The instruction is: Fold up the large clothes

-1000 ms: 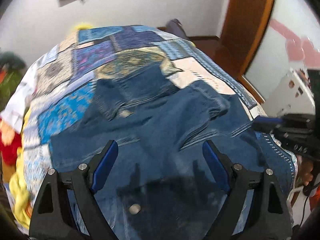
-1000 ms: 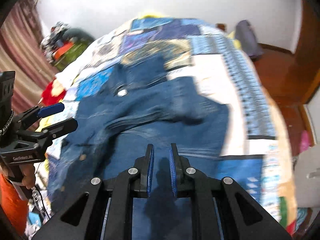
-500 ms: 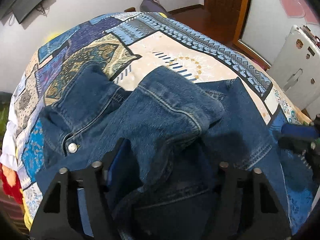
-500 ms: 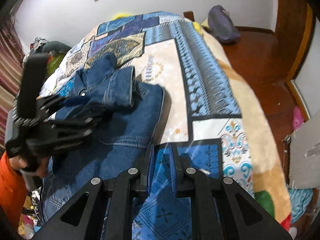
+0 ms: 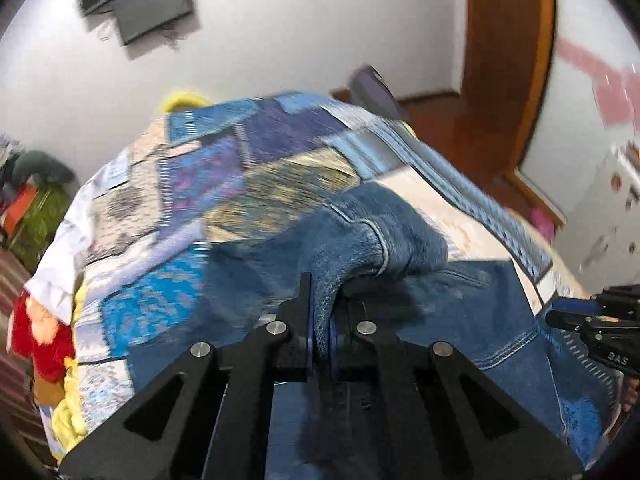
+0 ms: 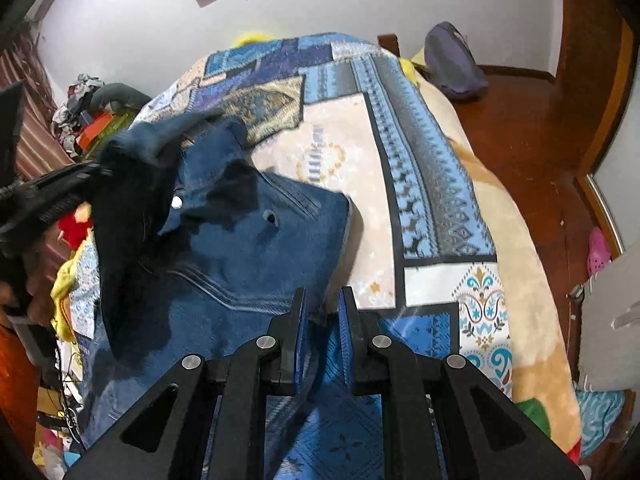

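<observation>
A dark blue denim jacket (image 6: 248, 256) lies spread on the patchwork bed cover (image 6: 432, 184). My left gripper (image 5: 320, 320) is shut on a denim sleeve (image 5: 384, 236) and holds it lifted above the jacket body (image 5: 472, 308). In the right wrist view the left gripper (image 6: 60, 192) shows at the left with the raised sleeve (image 6: 152, 144). My right gripper (image 6: 322, 304) is shut and empty just above the jacket's near right edge. It also shows at the right edge of the left wrist view (image 5: 588, 324).
The bed cover (image 5: 208, 184) hangs over the bed's edges. A wooden floor (image 6: 552, 168) and a purple bag (image 6: 452, 64) lie to the right. Clutter and red and yellow cloth (image 5: 44, 332) sit at the left. A screen (image 5: 136, 0) hangs on the far wall.
My left gripper closed on the denim sleeve and lifted it up and leftward. My right gripper stayed shut near the jacket's right edge.
</observation>
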Demonstrator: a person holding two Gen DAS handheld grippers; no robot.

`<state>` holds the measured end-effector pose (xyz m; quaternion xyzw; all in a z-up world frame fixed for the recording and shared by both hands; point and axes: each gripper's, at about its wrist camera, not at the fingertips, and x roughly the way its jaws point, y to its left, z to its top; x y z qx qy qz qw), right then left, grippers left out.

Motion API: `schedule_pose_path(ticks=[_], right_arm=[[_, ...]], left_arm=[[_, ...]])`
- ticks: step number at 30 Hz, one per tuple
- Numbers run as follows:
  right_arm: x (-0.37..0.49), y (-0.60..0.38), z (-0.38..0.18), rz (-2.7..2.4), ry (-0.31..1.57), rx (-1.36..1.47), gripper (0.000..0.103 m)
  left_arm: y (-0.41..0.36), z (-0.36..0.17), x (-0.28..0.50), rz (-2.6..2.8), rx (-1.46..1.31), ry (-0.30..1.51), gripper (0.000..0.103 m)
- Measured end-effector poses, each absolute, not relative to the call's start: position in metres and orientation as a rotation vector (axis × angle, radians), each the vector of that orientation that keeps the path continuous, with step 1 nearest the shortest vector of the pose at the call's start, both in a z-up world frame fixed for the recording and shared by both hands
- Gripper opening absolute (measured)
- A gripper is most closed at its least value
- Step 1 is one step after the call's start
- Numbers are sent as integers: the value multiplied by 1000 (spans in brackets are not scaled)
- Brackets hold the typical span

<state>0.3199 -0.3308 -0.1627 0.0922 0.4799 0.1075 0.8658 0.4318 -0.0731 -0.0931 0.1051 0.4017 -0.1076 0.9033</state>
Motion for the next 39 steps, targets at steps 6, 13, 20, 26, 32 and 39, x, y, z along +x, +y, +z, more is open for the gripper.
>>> schedule_pose_path(ticks=[6,13,20,26,32,39], right_arm=[[327,-305,-177,233,1056,129,11],[318,-290,-194,130,1074,-33,11],[312,-300,-208,122,1155,63,11],[305,-301,-210,60,1138,14,46],[300,-321,-211,95,1131,116,59],[307,-341,-211,137,1147,323,59]], left_arm=[[15,-94,413,-111,148,830,6],[96,-178,388,-94,-2,1031,8],[126,-257,356,-132,-144,1167,26],[161,-257,352,-146,-309,1164,53],[186,-261,374,-108,-445,1169,53],[154,-252,397,-42,-228,1171,33]])
